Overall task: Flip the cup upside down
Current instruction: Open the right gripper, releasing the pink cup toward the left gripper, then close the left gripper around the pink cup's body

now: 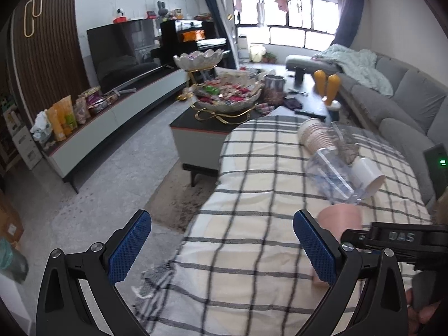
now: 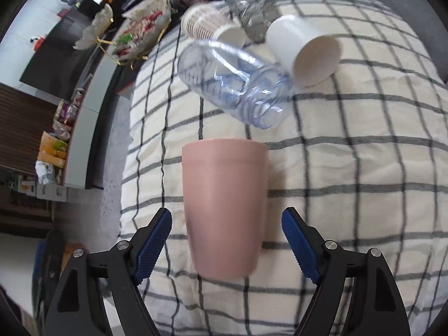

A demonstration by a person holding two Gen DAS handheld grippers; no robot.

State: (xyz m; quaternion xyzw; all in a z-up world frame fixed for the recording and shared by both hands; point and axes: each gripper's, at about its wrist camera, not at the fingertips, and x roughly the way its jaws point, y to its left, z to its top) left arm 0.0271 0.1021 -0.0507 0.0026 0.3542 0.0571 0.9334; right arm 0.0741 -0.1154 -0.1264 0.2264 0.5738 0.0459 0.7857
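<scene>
A pink cup [image 2: 224, 204] lies on the checked cloth [image 2: 350, 168] between the blue pads of my right gripper [image 2: 226, 232]. The jaws stand open with a gap on each side of the cup, which they do not touch. The view is rolled, so I cannot tell which way the cup's mouth faces. In the left wrist view the pink cup [image 1: 340, 219] shows partly behind the right finger [image 1: 315, 246] of my left gripper [image 1: 221, 240], which is open and empty over the cloth's near left part.
A clear plastic bottle [image 2: 235, 84], a white cup [image 2: 305, 50] and a ribbed paper cup [image 2: 207, 23] lie on their sides beyond the pink cup. A coffee table with snack bowls [image 1: 226, 95] stands past the cloth. A grey sofa [image 1: 392, 103] runs along the right.
</scene>
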